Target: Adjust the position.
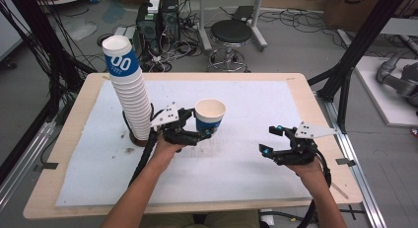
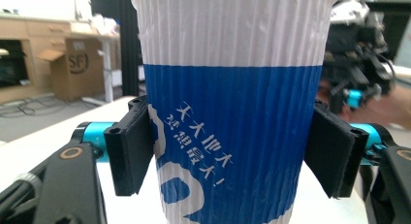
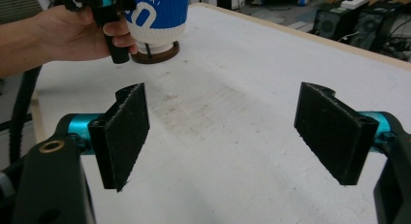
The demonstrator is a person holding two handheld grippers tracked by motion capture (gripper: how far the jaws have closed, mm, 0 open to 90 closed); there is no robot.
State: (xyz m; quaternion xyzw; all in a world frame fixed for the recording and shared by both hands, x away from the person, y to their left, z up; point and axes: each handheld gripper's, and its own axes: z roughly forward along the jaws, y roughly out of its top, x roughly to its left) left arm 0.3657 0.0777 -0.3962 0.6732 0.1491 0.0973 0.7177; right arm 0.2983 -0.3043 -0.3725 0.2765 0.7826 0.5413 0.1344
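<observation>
A white and blue ribbed paper cup (image 1: 210, 115) is held upright just above the white mat (image 1: 236, 173), right of a tall leaning stack of the same cups (image 1: 129, 90). My left gripper (image 1: 201, 124) is shut on it. In the left gripper view the cup (image 2: 232, 112) sits between both black pads (image 2: 131, 151), which press on its sides. My right gripper (image 1: 268, 139) hovers over the mat's right part, jaws open with nothing between them. The right gripper view has its open gripper (image 3: 225, 132) facing the cup (image 3: 155, 10) and the hand (image 3: 72, 32) that holds the left gripper.
The cup stack stands on a brown round base (image 3: 155, 52). The mat covers a wooden table (image 1: 74, 139) and is smudged near its middle. Beyond the table stand a black stool (image 1: 230, 33), computer towers (image 1: 157, 20) and black frame posts (image 1: 352, 55).
</observation>
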